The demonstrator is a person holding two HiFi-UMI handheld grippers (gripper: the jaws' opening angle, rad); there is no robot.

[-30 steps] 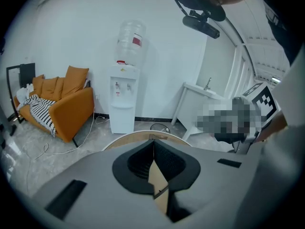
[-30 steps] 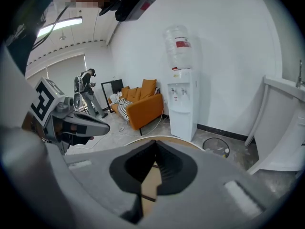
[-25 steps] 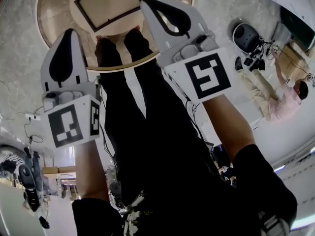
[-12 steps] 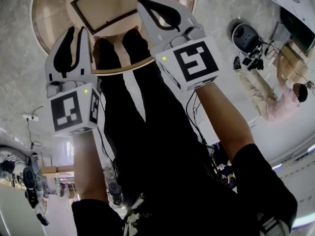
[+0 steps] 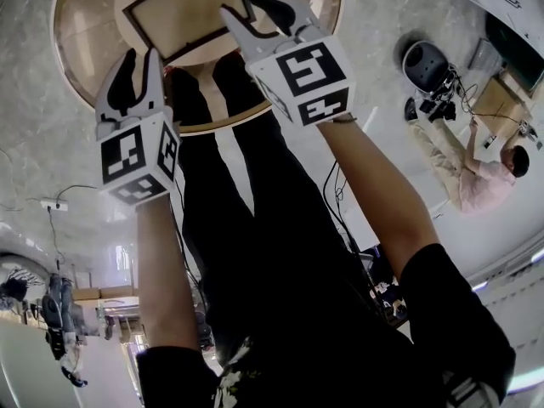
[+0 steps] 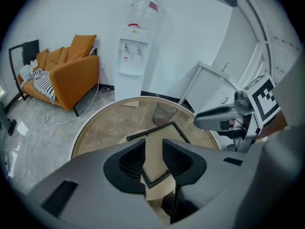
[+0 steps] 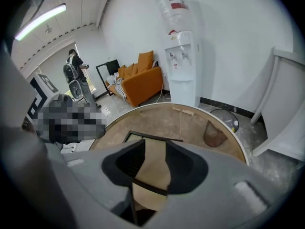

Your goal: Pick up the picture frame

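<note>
Head view shows the picture frame (image 5: 183,11) flat on the round worktop (image 5: 78,70). Left claw (image 5: 141,56) and right claw (image 5: 253,5) have just been opening, gripping nothing. Frame likely light, stiff, fragile; grip opposite dark edges.

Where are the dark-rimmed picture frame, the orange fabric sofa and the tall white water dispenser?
Dark-rimmed picture frame (image 6: 150,130), left gripper view, on its far rim.
Orange fabric sofa (image 6: 71,75), left gripper view, on its orange body.
Tall white water dispenser (image 6: 129,63), left gripper view, on its front panel.
</note>
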